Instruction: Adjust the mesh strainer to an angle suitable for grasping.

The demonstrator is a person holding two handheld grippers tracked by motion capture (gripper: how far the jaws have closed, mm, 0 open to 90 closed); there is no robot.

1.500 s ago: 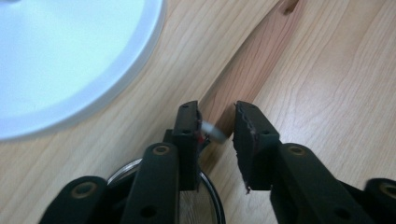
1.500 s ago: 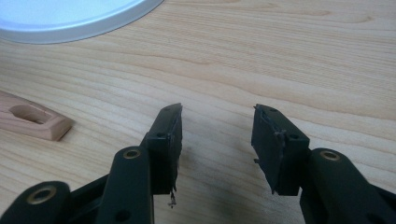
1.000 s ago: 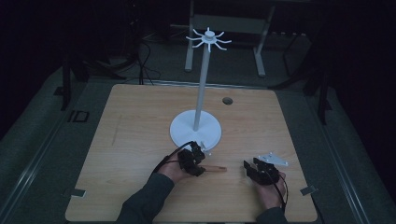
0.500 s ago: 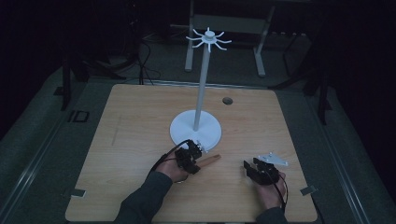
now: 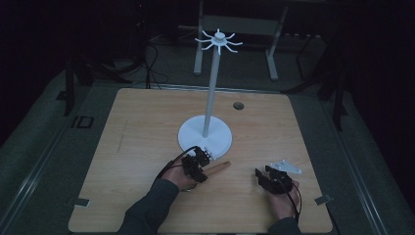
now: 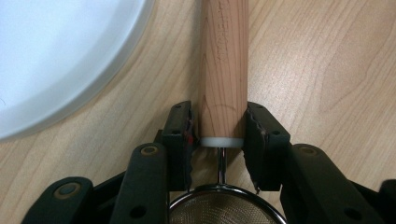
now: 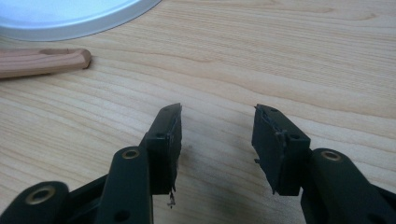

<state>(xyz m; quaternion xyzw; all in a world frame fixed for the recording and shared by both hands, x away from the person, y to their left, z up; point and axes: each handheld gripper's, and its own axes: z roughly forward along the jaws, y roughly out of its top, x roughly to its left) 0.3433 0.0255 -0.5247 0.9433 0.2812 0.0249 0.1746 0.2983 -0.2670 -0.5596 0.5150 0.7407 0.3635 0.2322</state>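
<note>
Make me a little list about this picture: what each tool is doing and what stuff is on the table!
left tool: jaws have just been closing, pads pressed on both sides of the wooden handle of a small mesh strainer
right tool: open, nothing between its jaws, low over the table
white stand: round base, tall pole, hooks on top, just beyond the left tool
table: light wood

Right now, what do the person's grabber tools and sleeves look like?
Both grippers, left gripper and right gripper, are black, with hinged arms joined by round rivets and flat pads. A black cable trails from each. The right one carries a grey three-cornered plate. The sleeves are dark.
</note>
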